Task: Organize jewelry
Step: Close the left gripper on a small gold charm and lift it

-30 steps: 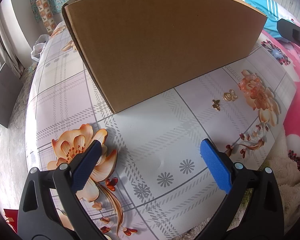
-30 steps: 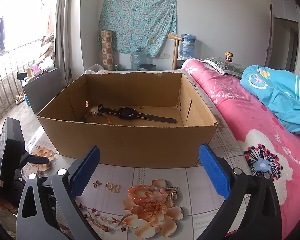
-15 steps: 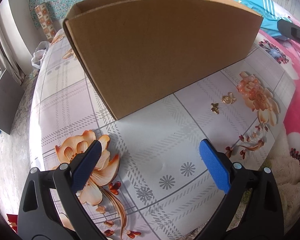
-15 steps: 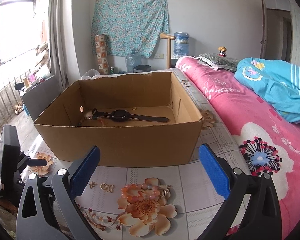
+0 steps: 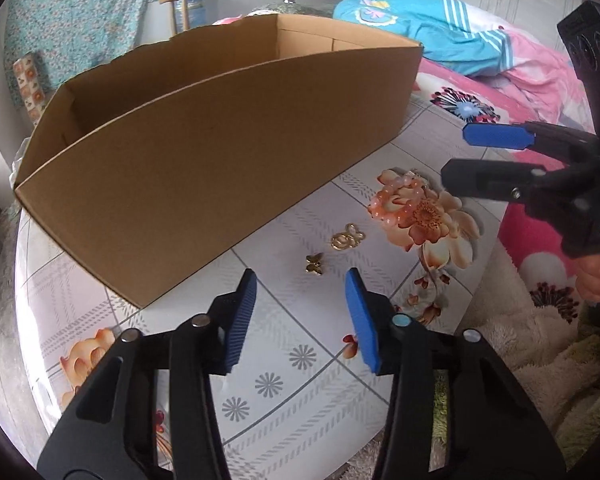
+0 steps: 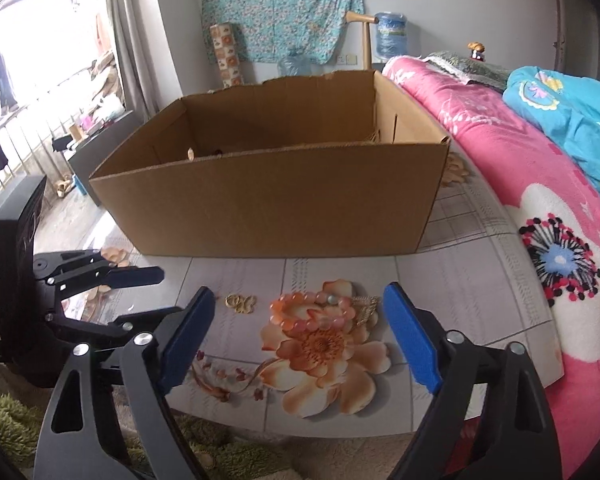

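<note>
Both grippers are lining up over the loose jewelry on the floral-covered bench (image 6: 440, 280), in front of the cardboard box (image 6: 276, 204). The left gripper (image 5: 302, 312) points down at the little gold butterfly charm (image 5: 314, 263), its jaws closing with nothing between the pads yet; the charm lies just ahead of them. A second gold piece (image 5: 347, 238) sits just beyond it. The right gripper (image 6: 296, 336) hovers above the pink bead bracelet (image 6: 312, 312), jaws narrowing too, empty, the bracelet flat on a printed flower. This reads as the approach stage of two pick-ups, box as the likely destination. Next, the left side needs a careful drop, because that charm is tiny and flat; pads must straddle it squarely. The right side must come down astride the bead ring.
</note>
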`<state>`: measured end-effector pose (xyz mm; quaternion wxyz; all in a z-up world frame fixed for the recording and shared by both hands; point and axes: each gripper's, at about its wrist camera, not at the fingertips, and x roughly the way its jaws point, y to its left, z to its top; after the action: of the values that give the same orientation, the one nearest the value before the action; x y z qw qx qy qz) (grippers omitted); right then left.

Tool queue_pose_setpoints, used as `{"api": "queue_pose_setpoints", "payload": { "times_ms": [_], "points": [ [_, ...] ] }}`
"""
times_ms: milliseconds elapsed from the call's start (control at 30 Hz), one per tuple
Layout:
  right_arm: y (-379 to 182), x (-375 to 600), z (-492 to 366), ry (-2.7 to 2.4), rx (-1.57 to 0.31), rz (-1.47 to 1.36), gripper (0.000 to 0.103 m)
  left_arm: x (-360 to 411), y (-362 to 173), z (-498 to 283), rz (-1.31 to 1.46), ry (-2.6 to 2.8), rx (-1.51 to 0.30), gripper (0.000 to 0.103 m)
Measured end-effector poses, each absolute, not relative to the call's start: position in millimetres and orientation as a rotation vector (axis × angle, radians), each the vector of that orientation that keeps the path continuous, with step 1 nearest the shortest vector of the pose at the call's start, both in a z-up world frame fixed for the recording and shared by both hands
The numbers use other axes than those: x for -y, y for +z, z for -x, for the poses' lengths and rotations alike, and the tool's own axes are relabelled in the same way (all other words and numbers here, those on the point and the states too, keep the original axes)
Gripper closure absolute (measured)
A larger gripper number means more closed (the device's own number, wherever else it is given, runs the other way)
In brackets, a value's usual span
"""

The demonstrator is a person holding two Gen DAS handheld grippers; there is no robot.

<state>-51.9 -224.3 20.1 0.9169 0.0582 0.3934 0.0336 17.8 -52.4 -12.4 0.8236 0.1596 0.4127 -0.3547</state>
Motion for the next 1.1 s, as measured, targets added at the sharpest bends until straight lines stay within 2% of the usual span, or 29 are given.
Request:
{"api": "queue_pose_setpoints", "payload": {
  "times_ms": [100, 167, 367, 633, 733, 1100],
  "points": [
    [7, 216, 48, 0.104, -0.871, -0.143, 0.045, 63, -16, -20, -0.384, -0.783, -0.888, 0.078],
    [2, 212, 46, 0.127, -0.895, -0.153, 0.047, 69, -17, -23, -0.398, -0.797, -0.896, 0.081],
    [-3, 203, 45, 0.146, -0.907, -0.137, 0.047, 80, -23, -34, -0.427, -0.801, -0.934, 0.088],
    [-8, 209, 40, 0.149, -0.914, -0.156, 0.048, 82, -23, -37, -0.469, -0.800, -0.947, 0.089],
    [-9, 210, 39, 0.148, -0.915, -0.162, 0.048, 87, -24, -39, -0.481, -0.801, -0.947, 0.096],
    [-8, 207, 43, 0.159, -0.907, -0.156, 0.048, 85, -26, -38, -0.474, -0.782, -0.935, 0.097]
  ]
}}
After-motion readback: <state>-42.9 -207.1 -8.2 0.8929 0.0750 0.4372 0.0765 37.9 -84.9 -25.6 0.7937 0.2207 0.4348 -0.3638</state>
